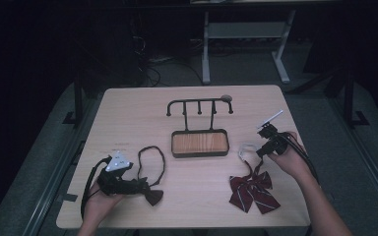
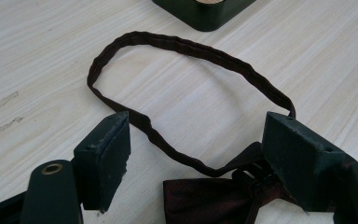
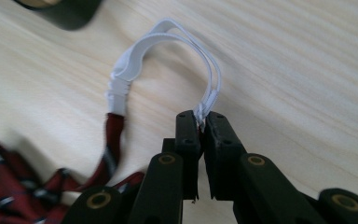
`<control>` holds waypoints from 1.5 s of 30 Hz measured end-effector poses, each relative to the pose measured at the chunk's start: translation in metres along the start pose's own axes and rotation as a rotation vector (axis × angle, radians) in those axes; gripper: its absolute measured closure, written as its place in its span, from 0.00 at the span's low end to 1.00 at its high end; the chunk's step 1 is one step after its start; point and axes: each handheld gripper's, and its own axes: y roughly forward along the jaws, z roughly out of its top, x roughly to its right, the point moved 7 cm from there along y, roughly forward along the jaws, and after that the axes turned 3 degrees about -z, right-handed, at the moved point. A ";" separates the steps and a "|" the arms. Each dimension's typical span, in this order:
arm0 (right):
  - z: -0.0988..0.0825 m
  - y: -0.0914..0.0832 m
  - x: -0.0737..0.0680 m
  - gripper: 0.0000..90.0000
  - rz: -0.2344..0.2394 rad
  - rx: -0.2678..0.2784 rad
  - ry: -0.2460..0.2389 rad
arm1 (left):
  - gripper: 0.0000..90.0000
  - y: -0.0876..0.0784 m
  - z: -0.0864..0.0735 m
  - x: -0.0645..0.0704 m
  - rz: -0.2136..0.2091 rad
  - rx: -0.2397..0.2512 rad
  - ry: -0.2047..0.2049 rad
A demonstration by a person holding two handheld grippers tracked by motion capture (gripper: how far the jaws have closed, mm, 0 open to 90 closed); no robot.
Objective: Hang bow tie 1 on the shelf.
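A pale wooden worktop (image 1: 128,113) seen from above the person's side; at its middle stands a dark hook rack (image 1: 199,104) rising from a wood-lined tray (image 1: 200,143); two bow ties lie nearer, one on each side.

On the right, the right claw (image 3: 204,122) has its jaws pinched together on the white elastic loop (image 3: 142,49) of a red striped bow tie (image 1: 252,191); the loop arches up off the wood from the pinch and runs down to the bow, which lies flat on the worktop nearer the person than the claw; the right hand (image 1: 289,158) grips the tool just beside it.

On the left, the left claw (image 2: 198,158) stands wide open and holds nothing; a dark maroon bow tie (image 2: 214,198) lies between its jaws, untouched as far as I can tell; its thin strap (image 2: 191,46) makes an oval on the wood stretching far from the claw toward the tray.

The step in hand looks like lifting the striped tie by its loop to hang it on the rack; doing it well probably means keeping the pinch firm, since the hold sits right at the jaw tips and thin elastic could slip; raise it slowly so the bow hangs free, keep the loop open, and drop it over one hook end.
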 end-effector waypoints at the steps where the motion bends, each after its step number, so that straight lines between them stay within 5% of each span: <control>1: 0.001 -0.003 -0.002 0.93 0.010 0.010 -0.005 | 0.27 0.000 0.000 0.000 0.000 0.000 0.000; 21: 0.008 -0.055 -0.029 0.93 0.138 0.131 -0.099 | 0.27 0.001 -0.001 0.001 -0.001 0.001 -0.003; 45: 0.023 -0.096 -0.050 0.93 0.168 0.189 -0.197 | 0.27 0.002 0.000 0.001 -0.002 0.006 -0.006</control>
